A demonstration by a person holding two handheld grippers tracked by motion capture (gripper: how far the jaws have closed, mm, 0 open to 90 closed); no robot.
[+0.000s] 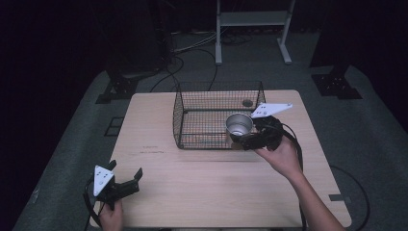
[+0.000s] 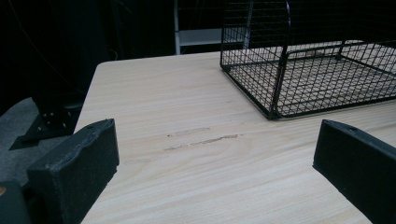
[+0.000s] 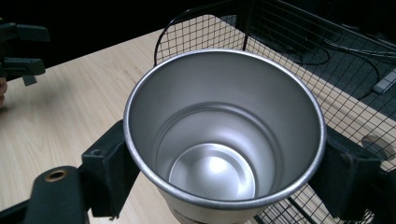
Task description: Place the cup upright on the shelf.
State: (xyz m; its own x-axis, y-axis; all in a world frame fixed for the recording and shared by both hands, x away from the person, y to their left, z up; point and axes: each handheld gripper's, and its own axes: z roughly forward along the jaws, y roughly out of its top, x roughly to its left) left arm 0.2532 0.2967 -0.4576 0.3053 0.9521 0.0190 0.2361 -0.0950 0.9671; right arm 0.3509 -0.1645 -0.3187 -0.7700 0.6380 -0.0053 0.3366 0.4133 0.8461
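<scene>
Your left hand-held gripper (image 1: 126, 179) sits at the lower left of the high view, jaws spread apart over the bare wooden surface (image 1: 211, 183). Your right hand-held gripper (image 1: 246, 136) pinches a metal cup (image 1: 238, 124) between its jaws, upright and mouth up, at the near right corner of the wire basket (image 1: 202, 118), centre frame.

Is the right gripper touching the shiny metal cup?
Touching: in the right gripper view, the right gripper's black jaws press both sides of the shiny metal cup.
</scene>
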